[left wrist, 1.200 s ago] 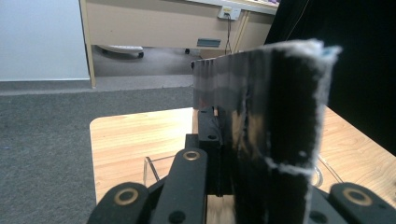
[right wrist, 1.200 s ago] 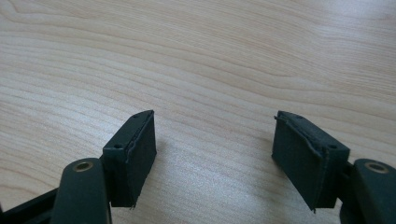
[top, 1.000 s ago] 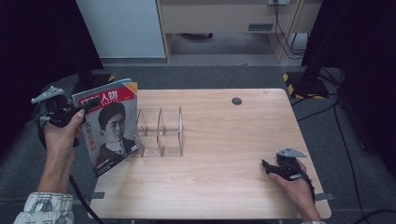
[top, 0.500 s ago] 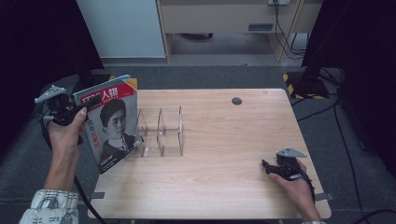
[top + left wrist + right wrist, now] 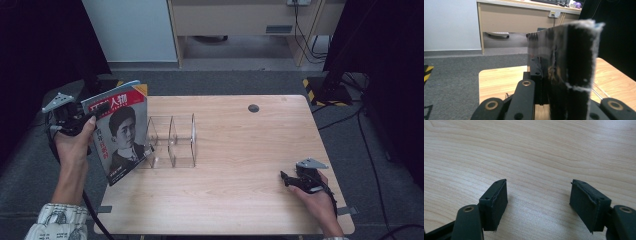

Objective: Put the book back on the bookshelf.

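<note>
The left gripper [image 5: 92, 112] is clamped on the top edge of a magazine [image 5: 121, 131], its jaws pinched tight on the pages, as the left gripper view shows close up with the magazine [image 5: 571, 72] between them. The magazine is held upright and slightly tilted, just left of a clear acrylic rack [image 5: 172, 141], its lower corner right at the rack's left end. The right gripper [image 5: 286, 179], jaws apart and holding nothing, rests on the wooden table [image 5: 240, 200] well to the right of the rack.
</note>
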Available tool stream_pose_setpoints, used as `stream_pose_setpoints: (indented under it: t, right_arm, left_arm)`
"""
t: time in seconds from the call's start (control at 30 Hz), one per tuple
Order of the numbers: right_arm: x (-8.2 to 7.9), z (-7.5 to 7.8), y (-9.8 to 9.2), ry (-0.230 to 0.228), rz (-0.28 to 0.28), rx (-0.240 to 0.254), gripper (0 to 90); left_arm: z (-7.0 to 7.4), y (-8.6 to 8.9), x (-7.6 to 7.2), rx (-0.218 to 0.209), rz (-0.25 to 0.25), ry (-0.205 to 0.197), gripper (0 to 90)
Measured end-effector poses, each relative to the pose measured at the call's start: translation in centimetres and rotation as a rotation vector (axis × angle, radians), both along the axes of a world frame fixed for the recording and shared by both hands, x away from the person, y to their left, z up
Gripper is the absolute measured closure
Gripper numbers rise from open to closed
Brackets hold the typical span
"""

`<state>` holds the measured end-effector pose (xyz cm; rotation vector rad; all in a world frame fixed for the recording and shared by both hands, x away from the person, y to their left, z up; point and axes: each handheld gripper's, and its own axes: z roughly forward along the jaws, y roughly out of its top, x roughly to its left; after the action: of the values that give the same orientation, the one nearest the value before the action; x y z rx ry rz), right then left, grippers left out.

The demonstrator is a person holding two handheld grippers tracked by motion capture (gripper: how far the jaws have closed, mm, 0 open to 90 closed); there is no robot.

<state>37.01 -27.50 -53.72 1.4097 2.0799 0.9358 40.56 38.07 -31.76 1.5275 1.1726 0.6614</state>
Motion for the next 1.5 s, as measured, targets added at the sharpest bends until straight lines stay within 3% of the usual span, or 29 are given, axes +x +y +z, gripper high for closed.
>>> stream_pose_setpoints:
  t: [0.13, 0.77, 1.03, 1.23, 1.5]
  right_arm:
    - [0.0, 0.0, 0.0, 0.0, 0.0, 0.0, 30.4]
    - [0.0, 0.0, 0.0, 0.0, 0.0, 0.0, 30.4]
    - [0.0, 0.0, 0.0, 0.0, 0.0, 0.0, 30.4]
    - [0.0, 0.0, 0.0, 0.0, 0.0, 0.001, 30.4]
    - [0.0, 0.0, 0.0, 0.001, 0.0, 0.002, 30.4]
  left_arm:
    - [-0.3, -0.4, -0.1, 0.021, 0.008, -0.012, 86.5]
    - [-0.3, -1.1, -0.2, 0.027, 0.047, -0.055, 86.4]
    - [-0.1, -1.0, -0.3, 0.022, 0.096, -0.073, 86.4]
    - [-0.4, -1.3, -0.3, 0.029, 0.085, -0.089, 86.4]
    - [-0.9, -1.0, -0.7, 0.008, 0.084, -0.116, 86.5]
